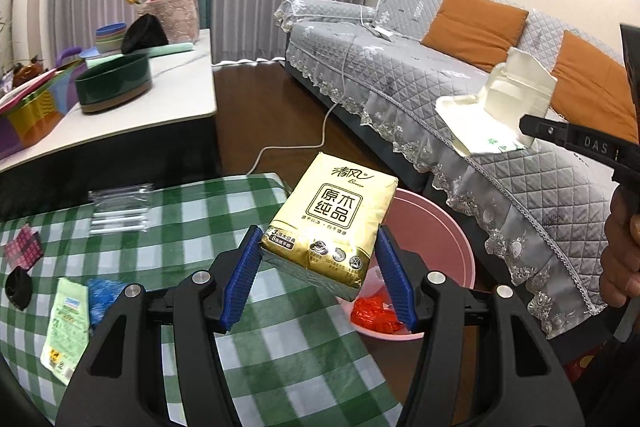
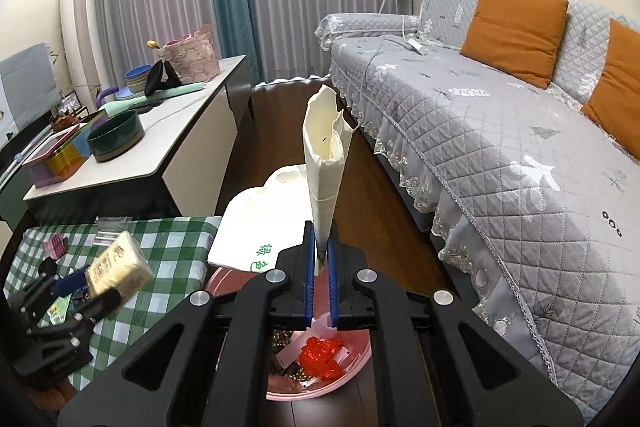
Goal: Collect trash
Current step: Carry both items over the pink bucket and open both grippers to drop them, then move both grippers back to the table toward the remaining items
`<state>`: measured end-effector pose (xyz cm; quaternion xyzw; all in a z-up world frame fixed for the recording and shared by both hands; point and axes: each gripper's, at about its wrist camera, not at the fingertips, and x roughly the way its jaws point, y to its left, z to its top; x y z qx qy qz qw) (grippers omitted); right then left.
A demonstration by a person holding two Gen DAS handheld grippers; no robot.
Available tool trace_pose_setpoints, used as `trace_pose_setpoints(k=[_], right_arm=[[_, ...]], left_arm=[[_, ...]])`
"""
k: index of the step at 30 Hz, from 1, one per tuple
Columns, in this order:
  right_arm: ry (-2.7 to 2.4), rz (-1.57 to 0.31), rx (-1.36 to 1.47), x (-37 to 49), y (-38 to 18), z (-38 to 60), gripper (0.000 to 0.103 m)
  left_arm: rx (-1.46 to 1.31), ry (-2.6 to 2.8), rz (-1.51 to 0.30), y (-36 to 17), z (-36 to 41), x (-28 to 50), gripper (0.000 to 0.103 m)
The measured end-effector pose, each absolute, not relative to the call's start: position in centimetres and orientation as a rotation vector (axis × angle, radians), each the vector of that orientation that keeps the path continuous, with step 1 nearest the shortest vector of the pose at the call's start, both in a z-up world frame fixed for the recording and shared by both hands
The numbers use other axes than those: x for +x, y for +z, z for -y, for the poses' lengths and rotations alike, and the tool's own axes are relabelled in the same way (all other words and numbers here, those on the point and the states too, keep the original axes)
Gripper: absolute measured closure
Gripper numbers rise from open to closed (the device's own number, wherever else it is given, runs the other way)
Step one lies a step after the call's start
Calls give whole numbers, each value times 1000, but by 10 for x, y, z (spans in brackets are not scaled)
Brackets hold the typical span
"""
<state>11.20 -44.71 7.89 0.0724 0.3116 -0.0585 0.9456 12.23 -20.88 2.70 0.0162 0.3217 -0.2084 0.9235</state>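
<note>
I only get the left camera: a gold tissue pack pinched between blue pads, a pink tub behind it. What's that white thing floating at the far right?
Observer: A flattened white carton; the right gripper is shut on its bottom edge, and it stands upright.
Operator: Is it over the tub?
Observer: Yes, the right view looks down past the gripper into the pink basin.
Operator: I see only something red inside.
Observer: Beside the red wrapper lie pale plastic scraps and brown crumbs.
Operator: And my pack?
Observer: The right view shows the left gripper holding the tissue pack above the checked tablecloth.
</note>
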Motion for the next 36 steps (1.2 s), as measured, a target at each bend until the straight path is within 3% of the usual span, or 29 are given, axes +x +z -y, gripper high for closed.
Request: trace_pose_setpoints(k=[16,19,22,36], right_arm=[[-99,-698,186,134,57,449,96],[-84,-735,199,139,50,449,89],[-91,-737,207,139,49,450,68],[-61,-726,205,140,55,434,66]], left_arm=[[92,-479,-754,-9,263,150,46],[72,-514,-776,-14,267,156,44],[77,-529,-800,-18,269,160,38],[24,-480,-770,1,216,137,38]])
